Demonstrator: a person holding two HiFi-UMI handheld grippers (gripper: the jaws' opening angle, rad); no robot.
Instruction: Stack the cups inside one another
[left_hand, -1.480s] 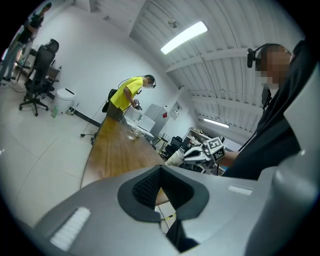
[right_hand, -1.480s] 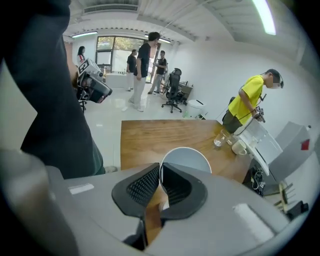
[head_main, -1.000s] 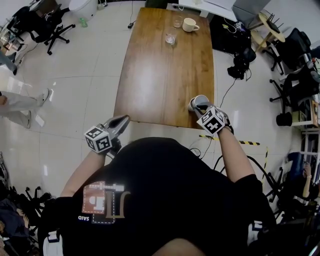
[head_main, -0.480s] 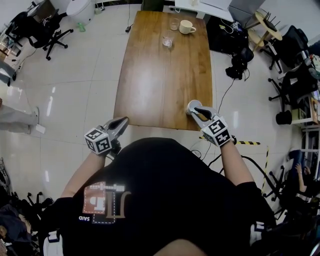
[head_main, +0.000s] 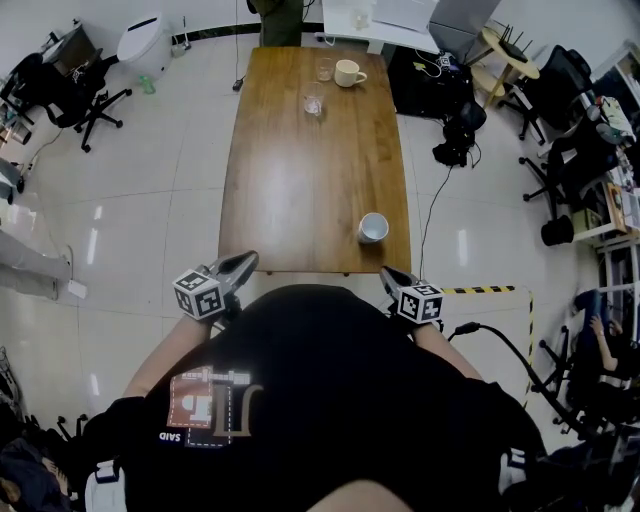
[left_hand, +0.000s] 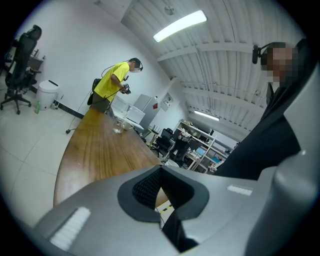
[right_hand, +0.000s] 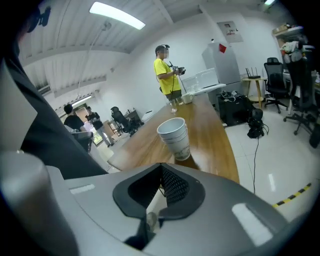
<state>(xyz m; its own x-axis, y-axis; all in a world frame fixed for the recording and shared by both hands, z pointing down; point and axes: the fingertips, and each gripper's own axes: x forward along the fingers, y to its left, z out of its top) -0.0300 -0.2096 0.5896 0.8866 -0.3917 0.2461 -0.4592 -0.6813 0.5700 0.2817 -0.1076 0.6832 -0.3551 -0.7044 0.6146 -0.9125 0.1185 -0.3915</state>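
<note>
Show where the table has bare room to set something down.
Free: the whole middle of the table, between the far-end group and the cup stack, plus the near left corner by the left hand-held gripper. Crowded: the far end, with a mug and two glasses.

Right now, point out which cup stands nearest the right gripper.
The white paper cup by the near right corner of the table, just ahead of the right gripper. The cream mug and two clear glasses stand at the far end.

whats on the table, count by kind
cup stack: 1
mug: 1
glasses: 2
total: 4
</note>
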